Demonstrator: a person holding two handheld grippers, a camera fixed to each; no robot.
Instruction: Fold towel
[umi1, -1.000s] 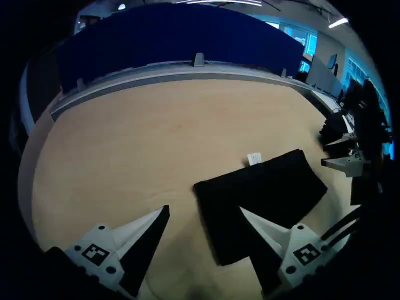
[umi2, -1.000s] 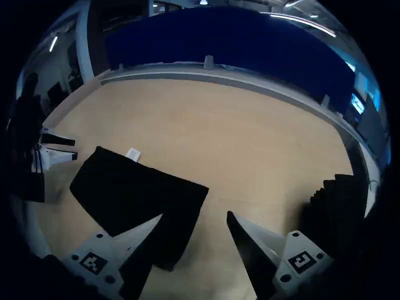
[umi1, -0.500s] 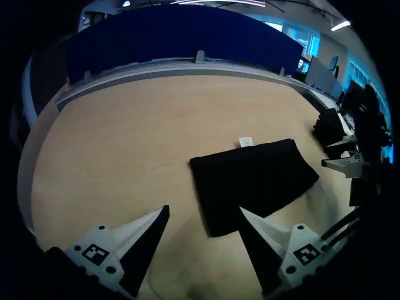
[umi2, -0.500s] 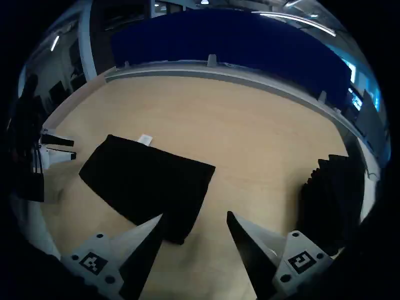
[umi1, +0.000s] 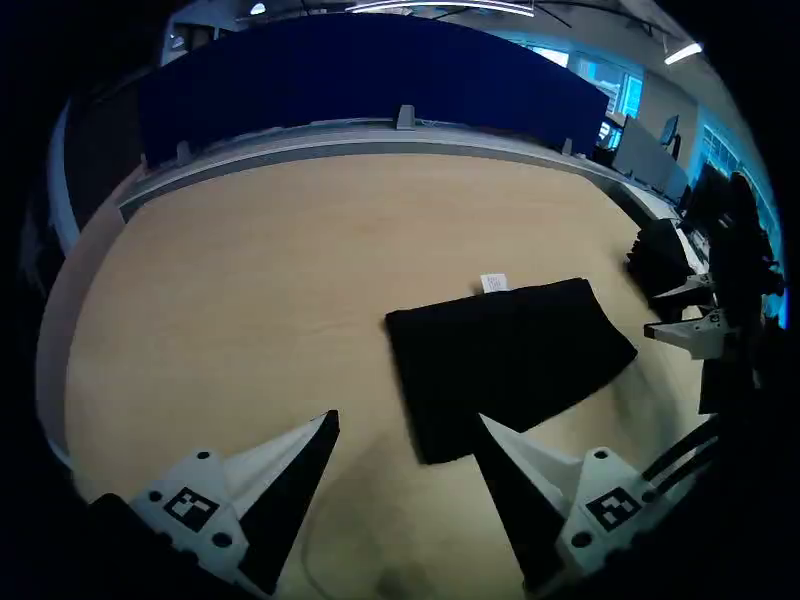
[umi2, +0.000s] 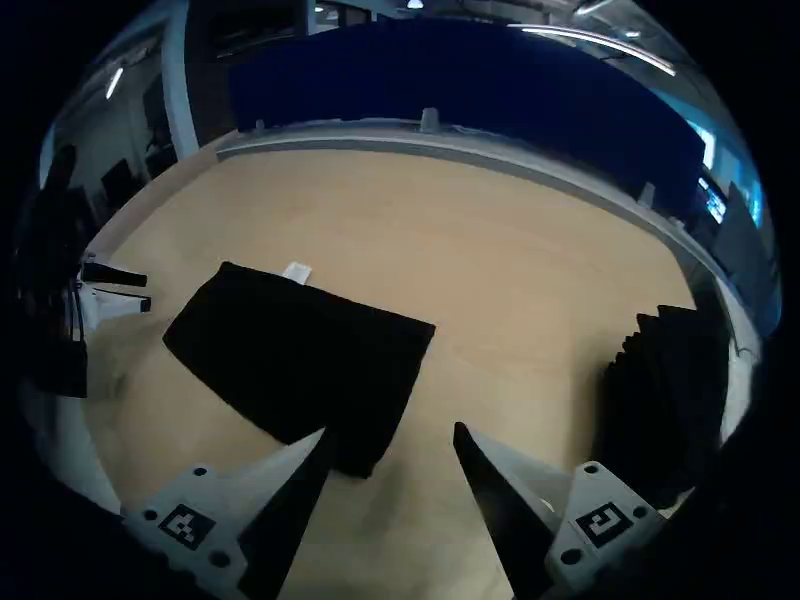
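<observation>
At the left, the left gripper (umi1: 405, 417) hung above the pale wooden tabletop (umi1: 260, 270) with its two fingers spread wide and nothing between them, its right finger crossing the near edge of the towel (umi1: 510, 350) in the left gripper view without clearly touching it. The black towel lay flat on the tabletop between the two grippers as a neat, compact rectangle with straight edges and square corners, a small white tag (umi1: 492, 283) poking out at its far edge. How many layers it held could not be counted against the dark cloth. To its right, the right gripper (umi2: 391, 430) was likewise released and empty, poised just over the towel's near corner in the right gripper view. Farther right, near the tabletop's edge, stood a stack of dark folded cloths (umi2: 660, 390), well apart from the towel. Judging by the tidy shape and both grippers being off the cloth, the folding looked finished or nearly so. What might remain was one more fold to match the stack, or carrying the towel over to it.
</observation>
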